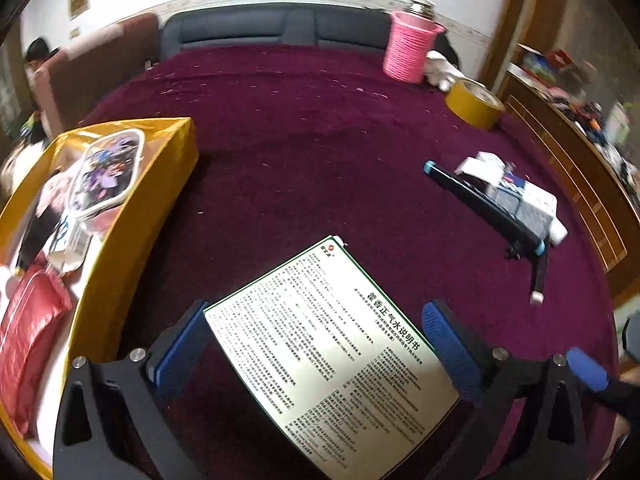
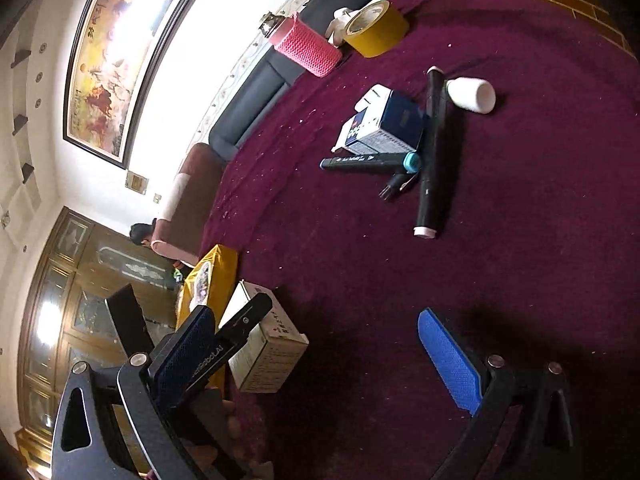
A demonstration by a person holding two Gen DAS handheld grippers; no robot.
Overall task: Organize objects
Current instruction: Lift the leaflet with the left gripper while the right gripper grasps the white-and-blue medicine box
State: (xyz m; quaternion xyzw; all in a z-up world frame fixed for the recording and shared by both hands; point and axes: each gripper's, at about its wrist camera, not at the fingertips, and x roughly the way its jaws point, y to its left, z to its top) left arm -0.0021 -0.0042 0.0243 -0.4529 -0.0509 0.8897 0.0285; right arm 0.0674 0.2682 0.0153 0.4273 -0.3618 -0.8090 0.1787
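My left gripper [image 1: 316,344] is shut on a white medicine box [image 1: 320,344] with green edging and printed text, held above the maroon tablecloth [image 1: 304,152]. The box also shows in the right wrist view [image 2: 266,344], clamped by the other gripper. A yellow storage box [image 1: 132,216] at the left holds a red pouch [image 1: 28,340], a clear case and other items. My right gripper [image 2: 320,352] is open and empty over the cloth. A blue-and-white carton [image 2: 384,126], two black pens [image 2: 434,148] and a white bottle [image 2: 472,94] lie together further out.
A yellow tape roll [image 1: 474,104] and a pink knitted cup sleeve around a flask [image 1: 410,46] stand at the far edge. A dark sofa [image 1: 280,28] lies beyond the table. Wooden furniture [image 1: 568,160] is at the right.
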